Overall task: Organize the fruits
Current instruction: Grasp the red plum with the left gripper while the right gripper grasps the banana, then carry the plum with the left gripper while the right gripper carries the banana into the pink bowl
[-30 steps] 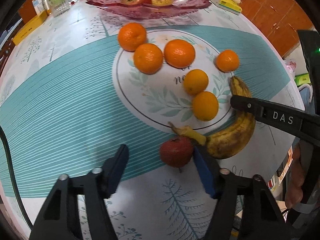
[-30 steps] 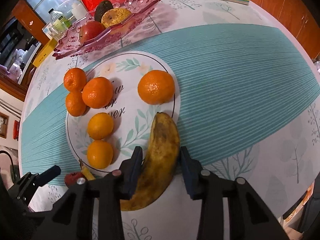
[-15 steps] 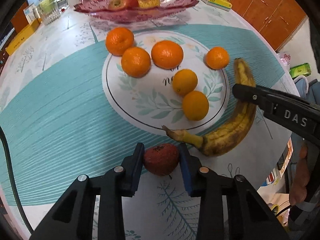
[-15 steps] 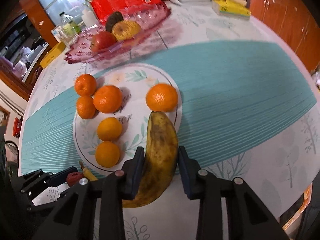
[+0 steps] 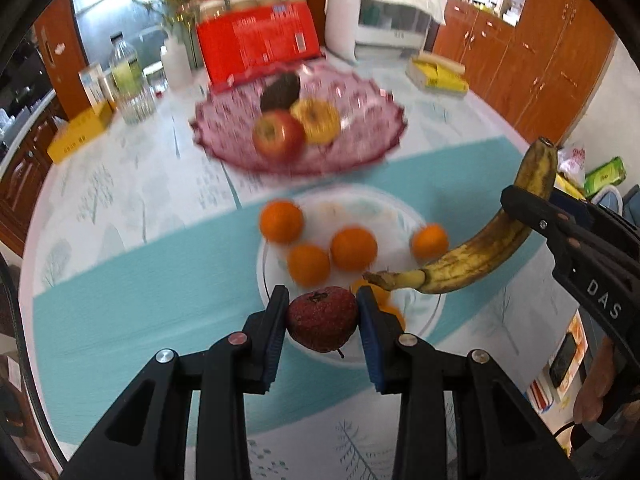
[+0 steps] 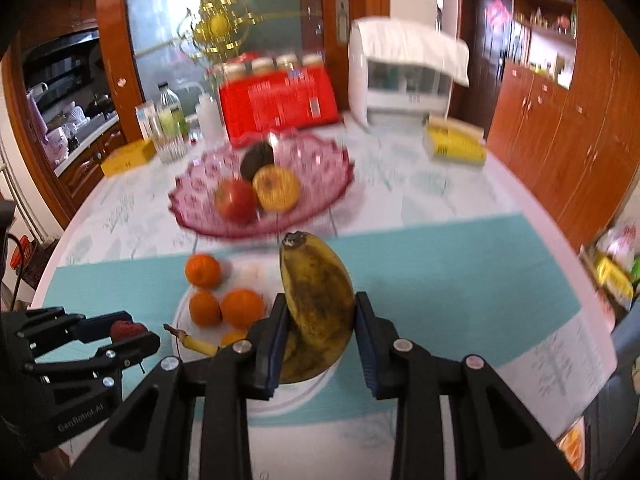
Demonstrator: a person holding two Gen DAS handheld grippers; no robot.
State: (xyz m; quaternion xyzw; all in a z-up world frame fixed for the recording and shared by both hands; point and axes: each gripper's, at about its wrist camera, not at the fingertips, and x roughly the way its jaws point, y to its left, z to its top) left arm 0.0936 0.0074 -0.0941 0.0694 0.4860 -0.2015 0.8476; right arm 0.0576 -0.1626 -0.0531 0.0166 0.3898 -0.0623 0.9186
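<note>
Left gripper (image 5: pixel 322 322): clamped on a small dark-red fruit (image 5: pixel 322 324), held clear of the table. Right gripper (image 6: pixel 320 334): clamped across the middle of a brown-spotted banana (image 6: pixel 318 300), also in the air, tip up, stalk hanging toward the left tool. Destination, by my guess: the pink glass dish (image 5: pixel 372 120) beyond, which holds an apple (image 5: pixel 278 136), a yellow fruit and a dark one. Oranges (image 5: pixel 354 249) lie loose on the printed placemat (image 5: pixel 272 236). Risks: the banana looks soft and overripe, so the squeeze may bruise or split it; held at one point, it may pivot and its stalk may knock the red fruit. Both loads heading for one dish could collide. Left view alone shows the banana's full curve; right view alone shows both pads (image 6: pixel 280 332) seated against its flanks.
</note>
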